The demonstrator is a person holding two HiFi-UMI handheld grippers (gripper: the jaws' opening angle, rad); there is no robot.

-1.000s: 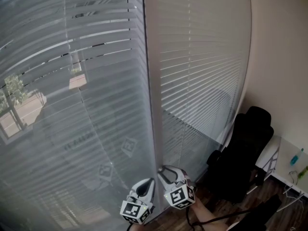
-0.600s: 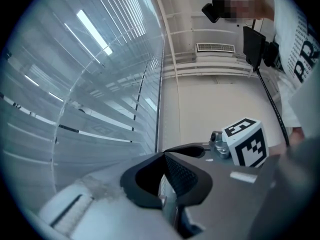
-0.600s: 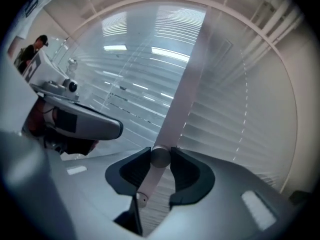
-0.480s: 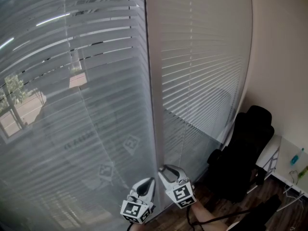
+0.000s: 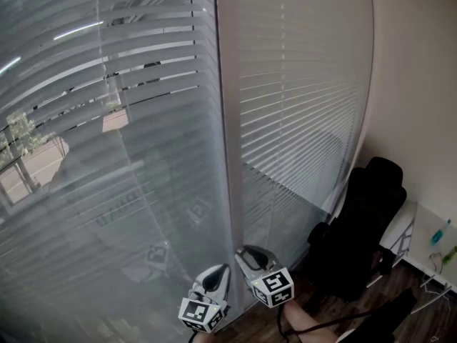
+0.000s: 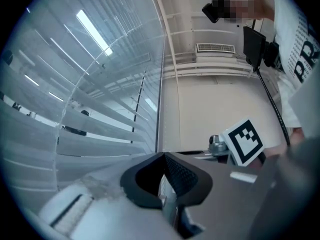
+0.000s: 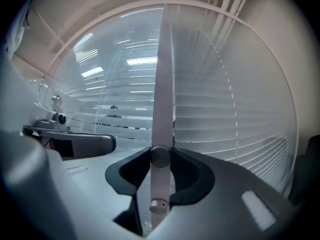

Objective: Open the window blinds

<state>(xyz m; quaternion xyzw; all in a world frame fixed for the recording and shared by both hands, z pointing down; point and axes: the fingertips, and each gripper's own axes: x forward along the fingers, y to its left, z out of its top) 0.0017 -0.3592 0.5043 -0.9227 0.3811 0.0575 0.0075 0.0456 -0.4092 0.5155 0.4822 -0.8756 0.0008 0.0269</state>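
Both jaws of the right gripper (image 7: 161, 156), just closing, now pinch the thin grey rod (image 7: 163, 84) hanging between the white slatted window blinds (image 5: 143, 191), the left gripper (image 6: 163, 159) has its jaws together with nothing in them, and twisting the rod seems the next job.

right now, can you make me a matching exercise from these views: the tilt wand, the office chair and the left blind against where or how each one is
Things:
1 tilt wand
2 office chair
3 left blind

Place or state:
a black, beside the right wall
b tree showing through it
c clamped between the right tongs

Pairs: 1-c, 2-a, 3-b.

The right tongs' jaws have just been closing, with the tilt wand between them.
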